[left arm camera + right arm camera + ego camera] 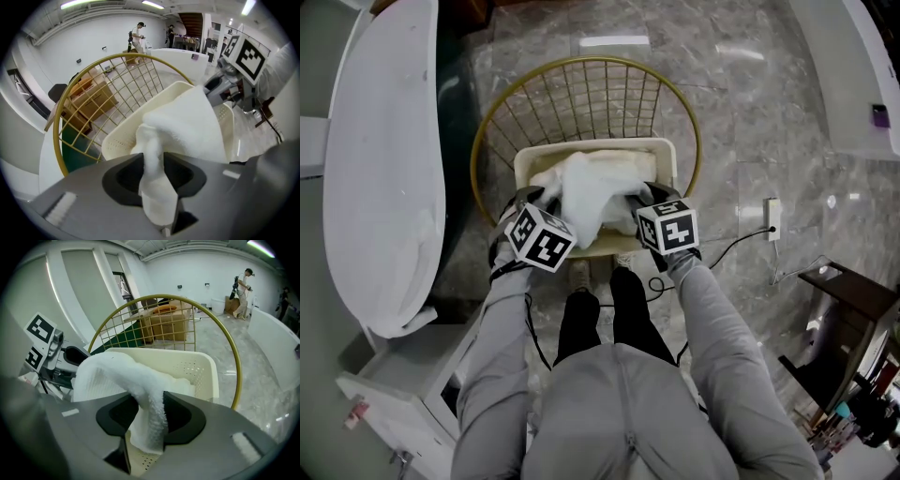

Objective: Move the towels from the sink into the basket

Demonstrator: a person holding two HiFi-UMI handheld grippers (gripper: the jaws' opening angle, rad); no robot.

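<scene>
1. One grey marble floor (750,112) lies beneath everything in the head view.
2. At the left of that view lies a long white oval fixture (384,169) with a smooth rounded rim, well apart from the towel.
3. Ahead of the person's feet stands a round gold wire frame (581,94). Its hoop and grid rise behind and around the basket.
4. Inside the frame sits a cream perforated plastic basket (525,164), rectangular with rounded corners. Its dotted wall also shows in the left gripper view (122,140) and the right gripper view (206,371).
5. Bunched in the basket is a white terry towel (586,192), heaped above the rim and stretched between the two grippers.
6. At the towel's left end, the left gripper (153,168) points steeply down. Its jaws are narrowly apart and closed on a fold of towel that fills the gap.
7. At the towel's right end, the right gripper (150,413) holds the other end the same way, with thick pile touching both jaws.
8. On each gripper rides a black-and-white marker cube, at left (539,237) and at right (667,228).
</scene>
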